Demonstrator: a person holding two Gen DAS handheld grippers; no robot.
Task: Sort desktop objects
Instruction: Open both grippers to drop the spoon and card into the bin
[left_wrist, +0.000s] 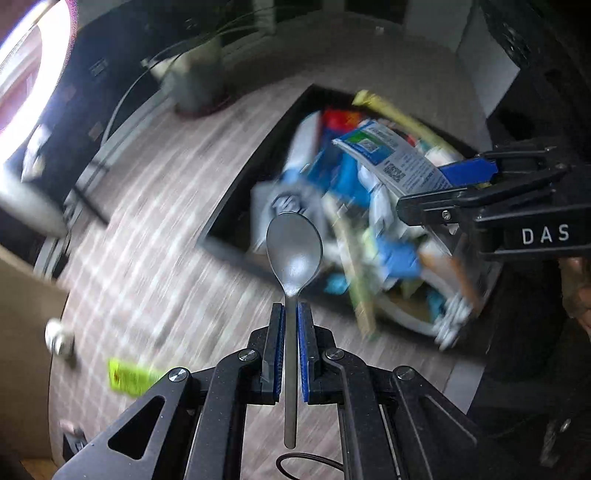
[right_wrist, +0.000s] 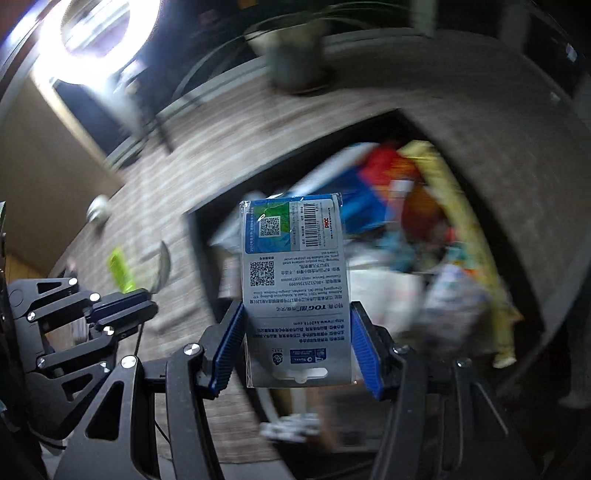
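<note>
Left wrist view: a spoon (left_wrist: 294, 254) is pinched upright by the left gripper (left_wrist: 291, 354); a packet (right_wrist: 295, 291) is clamped flatwise by the right gripper (right_wrist: 297, 354), nearer the black tray (left_wrist: 236, 210).

We see open striped grey counter (left_wrist: 155, 236) on the side toward the bright window, with only a lime-green packet (left_wrist: 129, 376) and a small round silvery object (left_wrist: 57, 338) lying near its near edge. A grey plant pot (left_wrist: 197, 79) stands at the far edge. The black rectangular tray (left_wrist: 258, 162) is heaped with blurred packets and boxes, leaving no free floor inside it. Above it the two hand-held grippers hang close together, the left hand-held gripper (left_wrist: 291, 325) with its grey metal spoon (left_wrist: 294, 254), the right hand-held gripper (right_wrist: 297, 332) with its printed blue-and-grey card packet (right_wrist: 295, 291).
</note>
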